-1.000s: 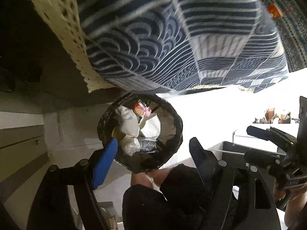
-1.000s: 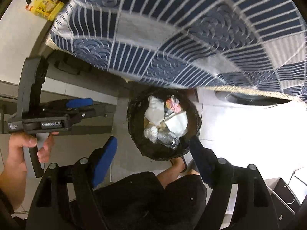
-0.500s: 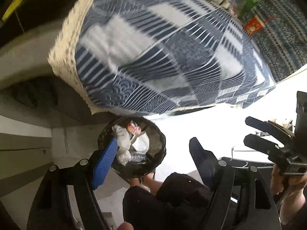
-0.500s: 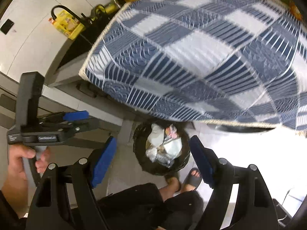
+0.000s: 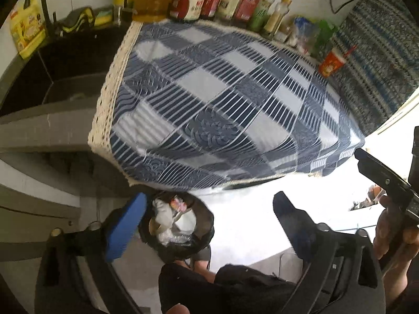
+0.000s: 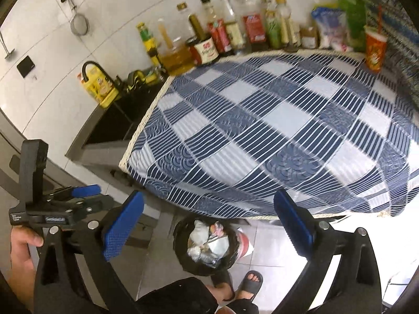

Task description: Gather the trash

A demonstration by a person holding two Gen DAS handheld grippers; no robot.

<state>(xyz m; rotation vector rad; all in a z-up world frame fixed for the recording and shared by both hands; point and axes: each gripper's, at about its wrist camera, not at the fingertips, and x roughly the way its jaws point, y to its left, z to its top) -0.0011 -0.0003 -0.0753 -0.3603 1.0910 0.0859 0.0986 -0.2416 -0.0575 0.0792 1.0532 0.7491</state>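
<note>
While both grippers hang above the counter edge, the left gripper (image 5: 207,209) and right gripper (image 6: 208,217) are spreading their jaws wide, with nothing between the pads of either. The bin (image 6: 207,246) stands on the floor below the cloth's (image 6: 275,136) front hem, just ahead of the person's sandalled feet (image 6: 248,282), and it already holds crumpled paper and wrappers (image 6: 207,240). No loose trash shows on the cloth itself.

The step in hand looks like a search for the next piece. The likeliest candidate is the orange cup (image 6: 375,49) with a straw at the far right corner, near the bottles (image 6: 222,36), though whether it is trash cannot be told from here. To do it well, sweep the cameras along the back row, keep the jaws wide until one pad sits on each side of the cup, and close gently so the thin wall does not crush or tip into the bottles beside it.
</note>
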